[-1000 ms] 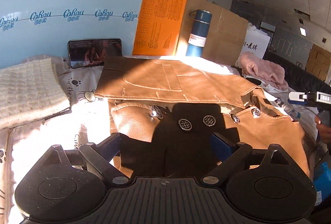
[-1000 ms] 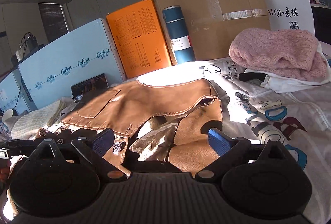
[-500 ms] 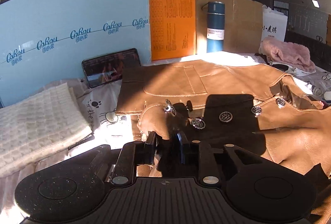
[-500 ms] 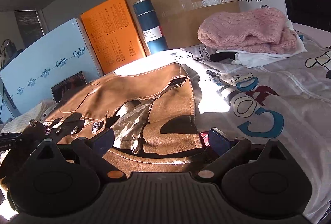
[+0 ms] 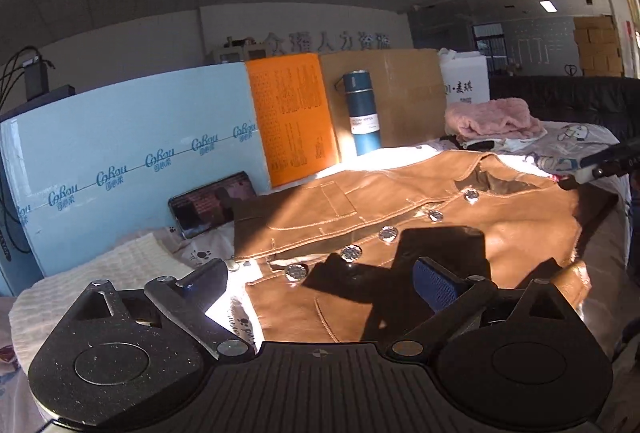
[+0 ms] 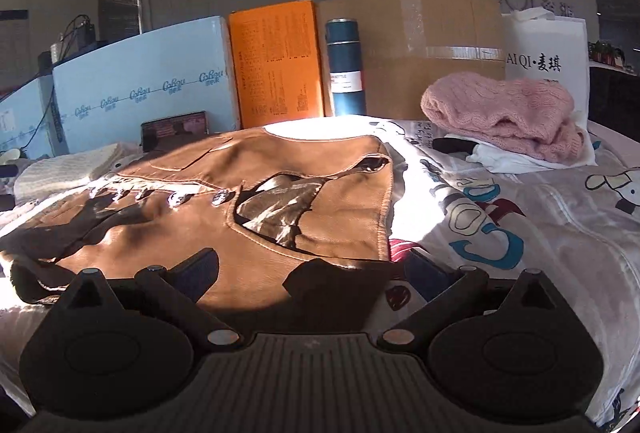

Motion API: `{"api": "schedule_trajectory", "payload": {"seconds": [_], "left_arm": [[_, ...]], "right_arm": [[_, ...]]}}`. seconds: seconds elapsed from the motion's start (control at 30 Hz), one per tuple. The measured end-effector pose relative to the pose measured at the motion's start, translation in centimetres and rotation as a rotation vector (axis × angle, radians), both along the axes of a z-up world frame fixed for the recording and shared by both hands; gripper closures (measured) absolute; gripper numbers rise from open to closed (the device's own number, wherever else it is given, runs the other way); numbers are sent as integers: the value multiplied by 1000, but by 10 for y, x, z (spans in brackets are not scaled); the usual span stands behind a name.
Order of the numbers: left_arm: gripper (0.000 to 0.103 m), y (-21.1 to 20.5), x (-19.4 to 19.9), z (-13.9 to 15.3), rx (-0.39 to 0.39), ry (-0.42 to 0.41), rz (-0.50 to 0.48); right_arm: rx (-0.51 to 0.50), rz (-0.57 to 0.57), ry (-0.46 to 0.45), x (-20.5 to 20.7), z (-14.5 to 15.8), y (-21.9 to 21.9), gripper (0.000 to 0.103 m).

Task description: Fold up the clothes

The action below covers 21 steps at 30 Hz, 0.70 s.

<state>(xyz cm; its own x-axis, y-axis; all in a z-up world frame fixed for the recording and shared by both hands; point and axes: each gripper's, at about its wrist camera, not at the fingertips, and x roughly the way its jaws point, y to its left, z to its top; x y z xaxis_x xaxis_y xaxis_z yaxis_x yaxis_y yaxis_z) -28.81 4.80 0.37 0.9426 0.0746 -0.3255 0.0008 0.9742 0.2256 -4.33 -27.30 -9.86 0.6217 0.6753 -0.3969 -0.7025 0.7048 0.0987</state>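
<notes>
Gaping wide again, left claw [image 5: 318, 283], after pinching shut on the vest hem half a second back; now holding nothing, hovering just over the near edge of the tan leather vest [image 5: 420, 229]. Gaping wide too, right claw [image 6: 316, 273], empty, poised at the vest's shoulder end beside the armhole.

Lying flatter than a second ago, the vest, spread on the cartoon-print bedsheet [image 6: 520, 233]: front panels closed together, row of silver buttons [image 5: 352, 253] running in a line along the placket, the bunched flap from earlier now smoothed out. Looking like the straightening step is finished, with the actual folding not yet begun; probably needing fresh grips on an edge next.

Sitting beyond the vest: a phone [image 5: 212, 205], an orange box [image 5: 294, 121], a blue thermos [image 5: 362, 113]. Resting well to the vest's collar side, a pink knit sweater [image 6: 504, 113].
</notes>
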Motion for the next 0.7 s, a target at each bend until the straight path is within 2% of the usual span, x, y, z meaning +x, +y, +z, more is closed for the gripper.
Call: {"api": "schedule_trajectory", "payload": {"seconds": [0.1,0.23,0.3,0.4,0.7], "left_arm": [[2,-21,-18,-2,35,29,-148],[1,-42,-28,-11,100,107,-215],[1,-50,-22,-20,175,173,-178],[1,-52,-13,-34,256,235,-114],[1,-30,10,-35,281,185,11]], "right_arm": [[-65,154,-21,-17,0,16,2],[-159,336,-61,-39,-4,36,2],[-213,380,-81,-44,-7,46,2],[-266,384,-112,-43,-7,55,1],[-393,367,-228,-31,0,65,0]]}}
